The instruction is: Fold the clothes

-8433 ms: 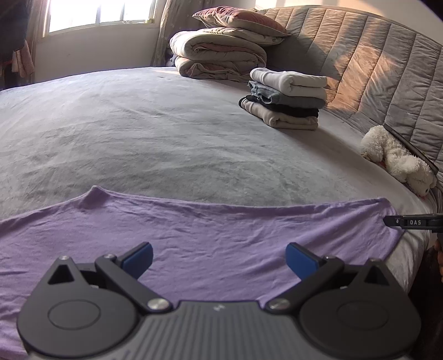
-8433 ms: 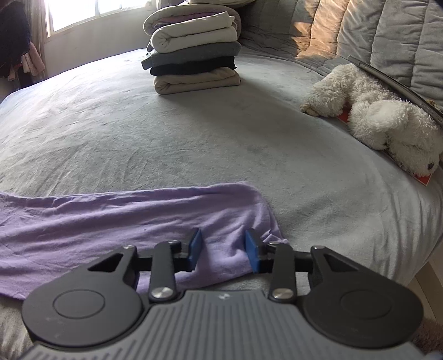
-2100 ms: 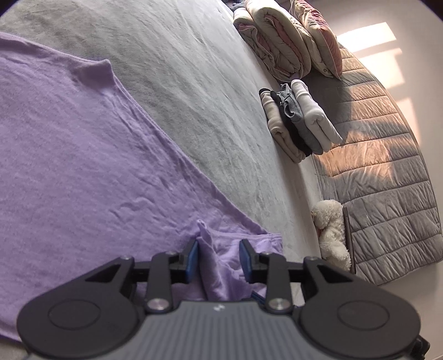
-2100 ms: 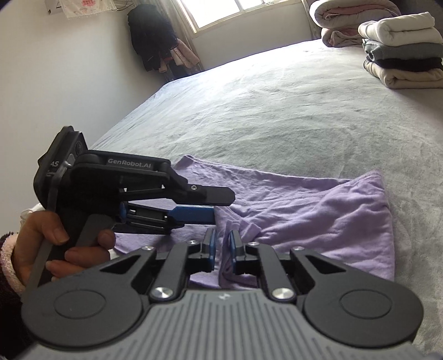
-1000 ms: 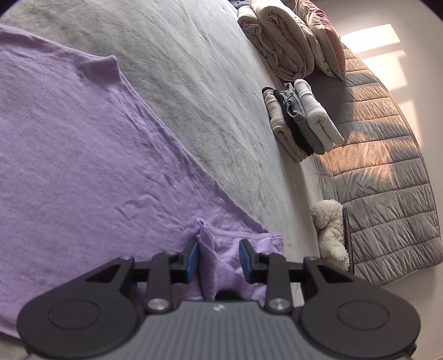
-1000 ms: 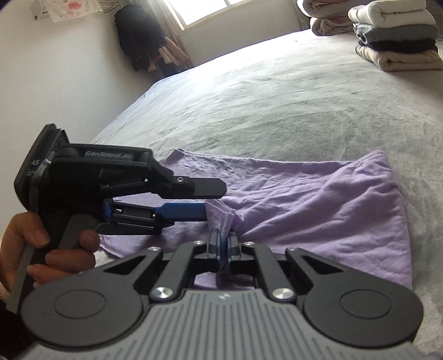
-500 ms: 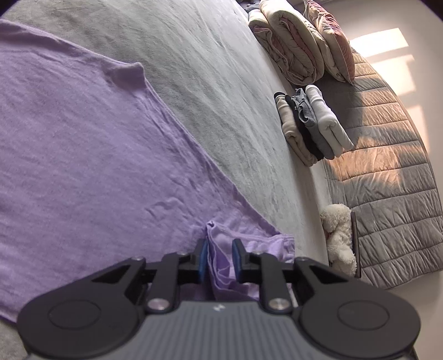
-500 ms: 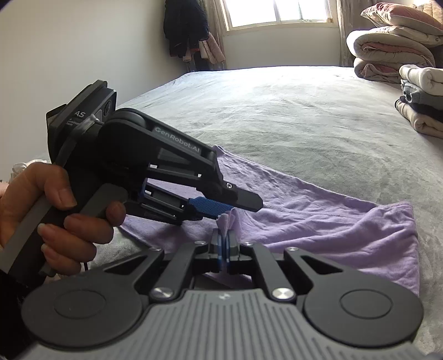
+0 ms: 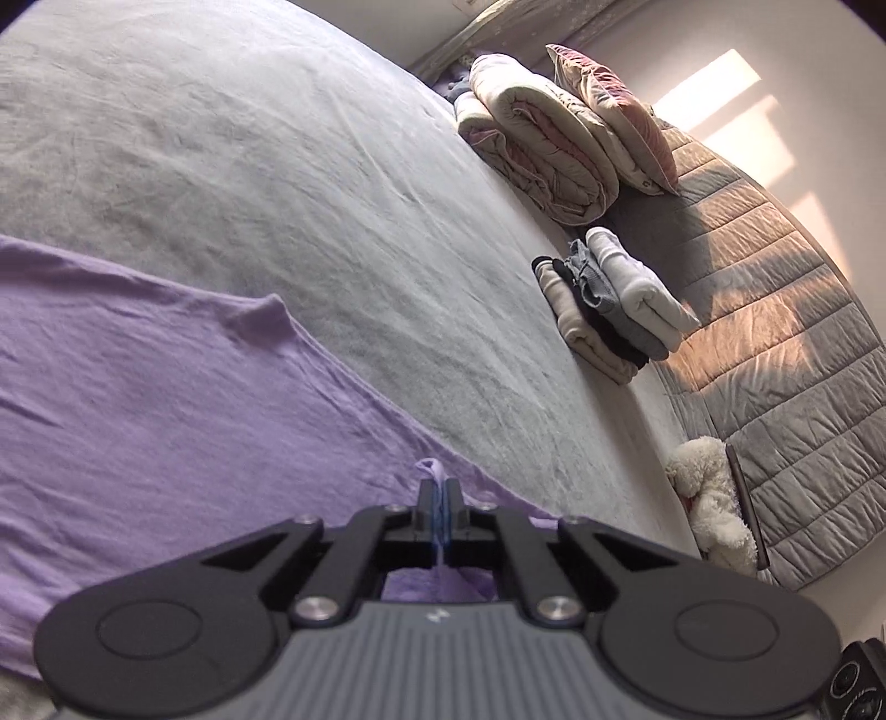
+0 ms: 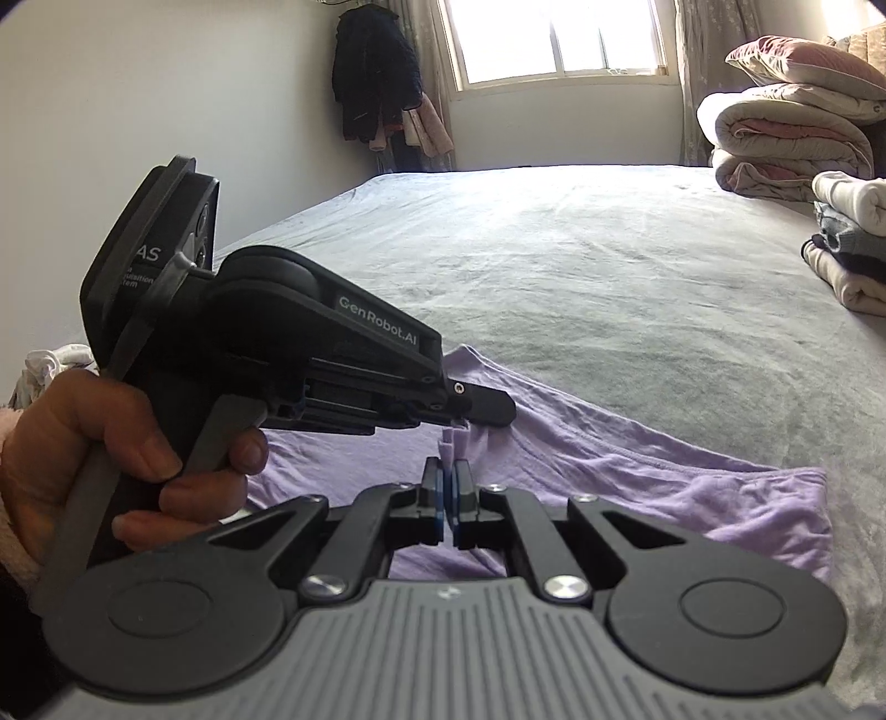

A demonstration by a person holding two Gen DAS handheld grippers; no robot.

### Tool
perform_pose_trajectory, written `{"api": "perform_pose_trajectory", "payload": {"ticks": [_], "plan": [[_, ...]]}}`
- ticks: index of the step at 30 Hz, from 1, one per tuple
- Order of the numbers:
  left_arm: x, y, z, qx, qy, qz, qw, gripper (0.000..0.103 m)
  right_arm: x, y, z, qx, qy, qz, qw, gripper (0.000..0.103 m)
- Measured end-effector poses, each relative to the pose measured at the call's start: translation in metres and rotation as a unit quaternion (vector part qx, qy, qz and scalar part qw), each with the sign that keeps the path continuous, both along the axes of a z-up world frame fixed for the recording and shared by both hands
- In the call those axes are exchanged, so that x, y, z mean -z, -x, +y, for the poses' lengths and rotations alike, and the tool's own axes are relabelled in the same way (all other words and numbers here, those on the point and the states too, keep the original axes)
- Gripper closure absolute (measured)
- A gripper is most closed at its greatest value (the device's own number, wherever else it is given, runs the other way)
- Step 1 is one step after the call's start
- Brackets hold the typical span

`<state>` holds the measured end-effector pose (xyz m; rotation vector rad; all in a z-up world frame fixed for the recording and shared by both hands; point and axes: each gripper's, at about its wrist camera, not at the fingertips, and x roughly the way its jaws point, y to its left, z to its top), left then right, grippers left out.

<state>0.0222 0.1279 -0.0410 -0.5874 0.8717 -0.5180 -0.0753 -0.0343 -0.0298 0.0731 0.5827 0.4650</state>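
A lilac garment (image 9: 166, 421) lies spread on the grey bed (image 9: 277, 183), its near edge bunched into a small raised fold. My left gripper (image 9: 439, 498) is shut on that fold, a tuft of lilac cloth poking out above the pads. In the right wrist view the lilac garment (image 10: 692, 487) runs off to the right, and my right gripper (image 10: 447, 476) is shut on the same pinched edge. The left gripper (image 10: 470, 412), held by a hand (image 10: 111, 443), clamps the cloth just beyond the right one.
A stack of folded clothes (image 9: 609, 310) sits near the quilted headboard (image 9: 775, 332), with rolled duvets and a pillow (image 9: 554, 149) beyond. A white plush toy (image 9: 709, 498) lies at the bed's edge. Dark clothes (image 10: 376, 83) hang beside the window (image 10: 559, 39).
The left gripper's jaws closed onto the raised lilac fold and lifted it a little. Both grippers rolled and rose slightly; the right one stayed clamped on the cloth.
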Motion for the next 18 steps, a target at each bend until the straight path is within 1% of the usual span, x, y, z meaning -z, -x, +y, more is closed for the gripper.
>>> {"api": "perform_pose_trajectory", "payload": {"ticks": [4, 10, 18], "plan": [[-0.004, -0.003, 0.024, -0.014, -0.005, -0.012, 0.9998, 0.102, 0.002, -0.009, 0.021, -0.011, -0.009, 0.004, 1.000, 0.099], [-0.005, -0.005, 0.060, -0.035, -0.017, -0.019, 0.9990, 0.102, 0.007, -0.026, 0.050, -0.023, -0.029, 0.019, 0.999, 0.099], [-0.004, -0.005, 0.114, -0.066, -0.032, -0.025, 0.9970, 0.102, 0.008, -0.040, 0.100, -0.060, -0.039, 0.020, 0.997, 0.099]]}}
